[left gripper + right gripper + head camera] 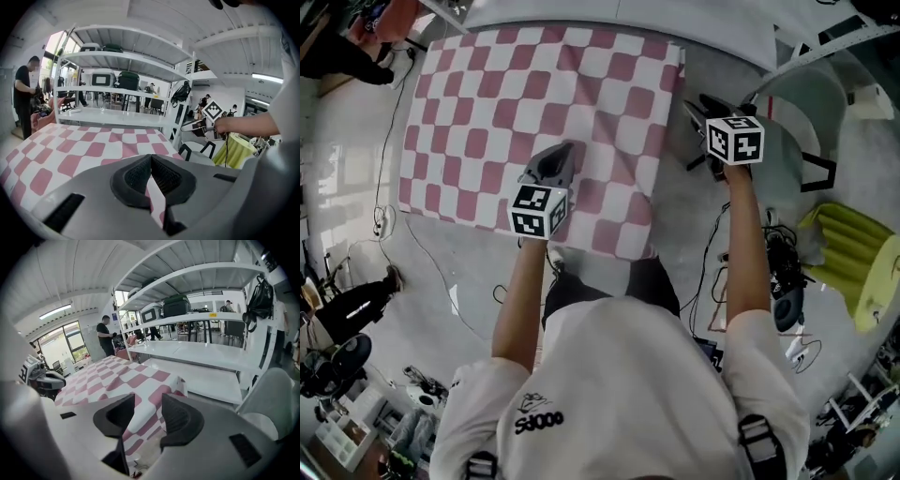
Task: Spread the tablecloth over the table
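Note:
A pink-and-white checked tablecloth (516, 103) lies spread over the table, with a few creases, and hangs over the near edge. My left gripper (563, 151) is low over the cloth's near middle. In the left gripper view its pads meet at the tips (151, 157), and only cloth (84, 145) shows below them. My right gripper (692, 107) is off the table's right side, above the floor. Its jaws (148, 400) stand open with nothing between them, and the cloth's far right corner (176, 383) lies beyond. The right gripper (191, 125) also shows in the left gripper view.
A white shelving rack (126, 117) stands behind the table. At the right are a white chair (802, 122) and a yellow-green cushioned seat (853, 253). Cables (389, 159) trail on the floor at the left. A person (22, 93) stands beyond the table's far left corner.

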